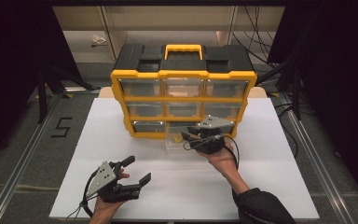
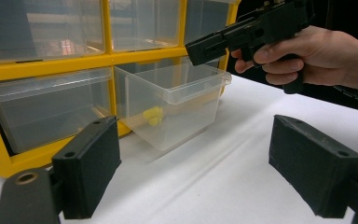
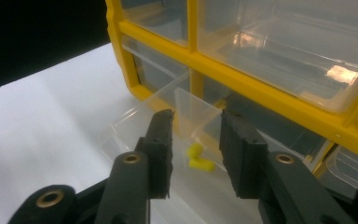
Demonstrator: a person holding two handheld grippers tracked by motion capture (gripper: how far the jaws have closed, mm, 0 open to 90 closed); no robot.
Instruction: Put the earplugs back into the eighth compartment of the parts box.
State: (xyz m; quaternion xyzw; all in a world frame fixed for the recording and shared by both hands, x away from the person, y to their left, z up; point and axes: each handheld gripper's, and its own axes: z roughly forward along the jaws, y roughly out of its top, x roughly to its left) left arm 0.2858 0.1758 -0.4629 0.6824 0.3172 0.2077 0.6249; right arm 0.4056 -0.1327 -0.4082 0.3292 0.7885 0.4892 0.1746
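Note:
A yellow and black organizer [image 1: 182, 73] with clear drawers stands at the back of the white board. Its bottom middle drawer [image 1: 172, 142] is pulled out onto the board. In the right gripper view, two small yellow pieces [image 3: 200, 163] lie on the floor of the drawer [image 3: 135, 116]. My right gripper [image 1: 189, 140] hovers over the drawer's front, open, with nothing between its jaws [image 3: 196, 116]. My left gripper [image 1: 139, 169] rests low near the board's front left, wide open and holding nothing. In its own view, the left gripper [image 2: 193, 154] faces the drawer [image 2: 177, 102] and a yellow piece [image 2: 153, 115].
The white board [image 1: 168, 186] has bare room to the left and right of the organizer. The other drawers [image 2: 46, 107] sit closed in the yellow frame [image 3: 242, 79]. Dark stands and cables flank the table. A "5" is marked on the floor [image 1: 61, 127] at left.

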